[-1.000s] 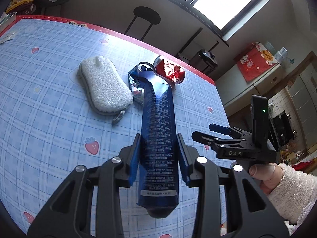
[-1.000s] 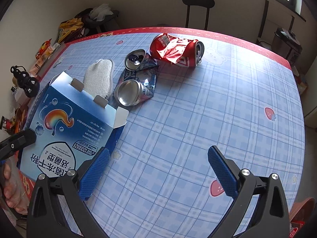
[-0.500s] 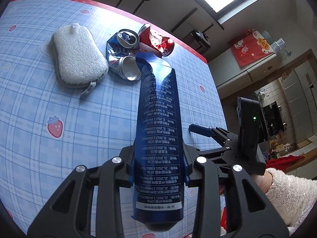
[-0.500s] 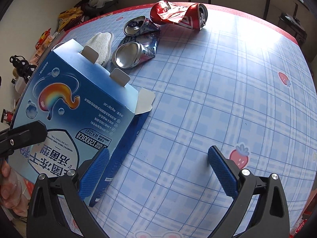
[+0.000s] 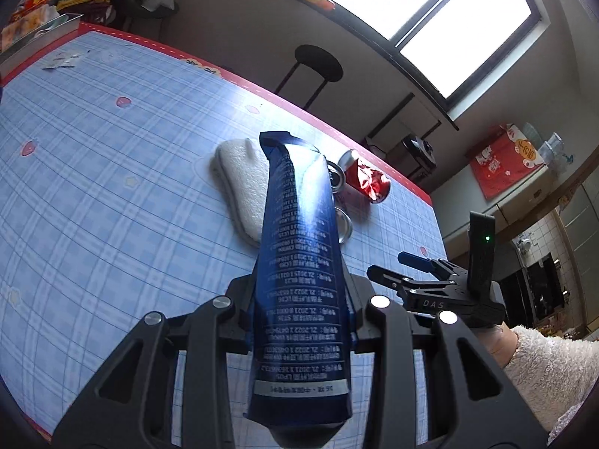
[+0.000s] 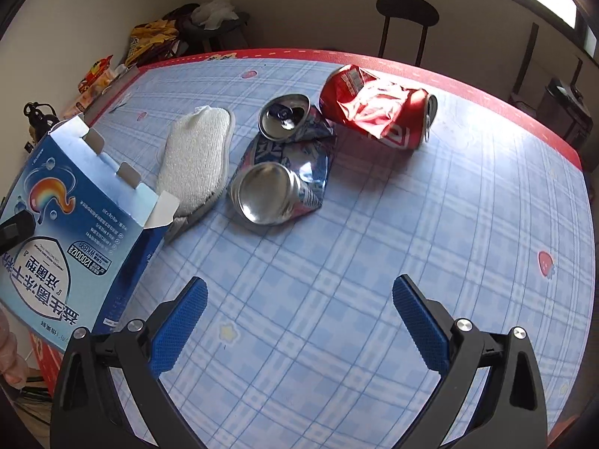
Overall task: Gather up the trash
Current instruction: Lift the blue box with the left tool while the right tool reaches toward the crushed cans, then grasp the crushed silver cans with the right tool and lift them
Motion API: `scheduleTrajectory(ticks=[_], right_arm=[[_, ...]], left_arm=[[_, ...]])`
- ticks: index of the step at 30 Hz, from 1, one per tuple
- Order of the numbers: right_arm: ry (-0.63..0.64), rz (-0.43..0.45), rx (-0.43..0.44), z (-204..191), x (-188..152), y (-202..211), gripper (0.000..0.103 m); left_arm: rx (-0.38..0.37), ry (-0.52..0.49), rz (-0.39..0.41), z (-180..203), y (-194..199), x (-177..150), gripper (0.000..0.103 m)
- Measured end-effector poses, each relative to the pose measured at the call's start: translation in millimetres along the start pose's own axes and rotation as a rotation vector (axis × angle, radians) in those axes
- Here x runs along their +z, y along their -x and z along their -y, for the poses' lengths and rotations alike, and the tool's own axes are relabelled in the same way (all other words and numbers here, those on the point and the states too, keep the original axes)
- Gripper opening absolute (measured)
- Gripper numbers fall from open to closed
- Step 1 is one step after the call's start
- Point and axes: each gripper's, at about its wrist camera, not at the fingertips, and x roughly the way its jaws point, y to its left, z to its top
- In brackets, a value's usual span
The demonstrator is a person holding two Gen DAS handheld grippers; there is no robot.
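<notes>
My left gripper (image 5: 299,321) clamps the box (image 5: 299,288), long axis pointing toward the cans (image 6: 284,172); right fingers (image 6: 179,321) gape, holding nothing.

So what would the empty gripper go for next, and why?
Probably the right gripper should reach forward to the crushed blue can. Its jaws are open and empty, that can lies nearest ahead on the table, and the left gripper is already clamped on the blue box.

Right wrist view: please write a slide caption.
Open right tool faces crushed blue can, red can, sponge; blue box at left.
</notes>
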Motion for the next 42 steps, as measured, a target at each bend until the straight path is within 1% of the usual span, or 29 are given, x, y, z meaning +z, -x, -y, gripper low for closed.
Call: scheduleTrajectory(ticks=[2, 4, 7, 10, 12, 15, 17, 18, 19, 21, 23, 25, 28, 31, 33, 36, 38, 41, 42], right_arm=[[0.047, 0.000, -0.006, -7.9, 17.3, -10.8, 0.095], [0.086, -0.005, -0.023, -15.9, 31.9, -21.7, 0.089], [0.153, -0.022, -0.056, -29.0, 46.0, -38.0, 0.086], [0.245, -0.048, -0.103, -40.9, 50.6, -52.4, 0.085], [0.284, -0.067, -0.117, -44.7, 53.1, -60.0, 0.084], [0.324, -0.103, -0.130, -50.0, 55.6, -69.4, 0.076], [0.326, -0.103, -0.121, -49.9, 55.6, -69.0, 0.074], [0.318, -0.109, -0.103, -48.6, 55.4, -68.6, 0.070], [0.315, -0.109, -0.092, -48.5, 54.6, -67.3, 0.064], [0.337, -0.109, -0.102, -50.4, 49.6, -64.2, 0.061], [0.321, -0.108, -0.081, -48.4, 43.4, -59.0, 0.061], [0.277, -0.098, -0.049, -45.4, 38.5, -50.2, 0.061], [0.208, -0.060, 0.002, -40.9, 25.0, -29.8, 0.060], [0.148, -0.043, 0.054, -37.9, 3.8, -9.5, 0.060], [0.125, -0.035, 0.070, -37.5, -13.6, 3.7, 0.060], [0.112, -0.038, 0.074, -36.2, -44.7, 20.9, 0.060], [0.106, -0.056, 0.073, -32.5, -66.6, 28.4, 0.060], [0.116, -0.098, 0.051, -26.2, -95.4, 33.4, 0.060], [0.128, -0.093, 0.036, -24.5, -103.0, 37.6, 0.060]], left_arm=[[0.030, 0.023, 0.023, -10.8, 6.2, 3.4, 0.036], [0.042, 0.043, 0.045, -18.7, 13.2, 5.2, 0.036], [0.054, 0.058, 0.064, -25.8, 21.1, 5.8, 0.036], [0.054, 0.075, 0.070, -30.7, 24.1, 3.8, 0.036], [0.056, 0.083, 0.074, -31.6, 24.3, 3.1, 0.036], [0.055, 0.100, 0.078, -33.5, 23.1, 2.0, 0.036], [0.055, 0.108, 0.079, -34.4, 23.5, 1.3, 0.036], [0.054, 0.111, 0.079, -34.2, 23.7, 0.6, 0.036], [0.052, 0.113, 0.077, -33.9, 23.6, -0.2, 0.036], [0.054, 0.112, 0.074, -34.3, 23.2, -1.3, 0.036], [0.054, 0.111, 0.068, -32.8, 22.1, -1.8, 0.036], [0.054, 0.109, 0.062, -31.1, 20.9, -2.2, 0.036], [0.050, 0.104, 0.052, -28.5, 19.2, -2.7, 0.036], [0.047, 0.096, 0.044, -24.6, 19.2, -4.3, 0.036], [0.040, 0.093, 0.038, -21.2, 19.4, -5.7, 0.036], [0.031, 0.080, 0.030, -15.8, 19.7, -8.0, 0.036], [0.021, 0.071, 0.024, -10.9, 20.2, -10.4, 0.036], [0.007, 0.056, 0.009, -4.6, 19.5, -14.7, 0.036], [0.002, 0.050, 0.004, -2.2, 19.1, -16.3, 0.036]])
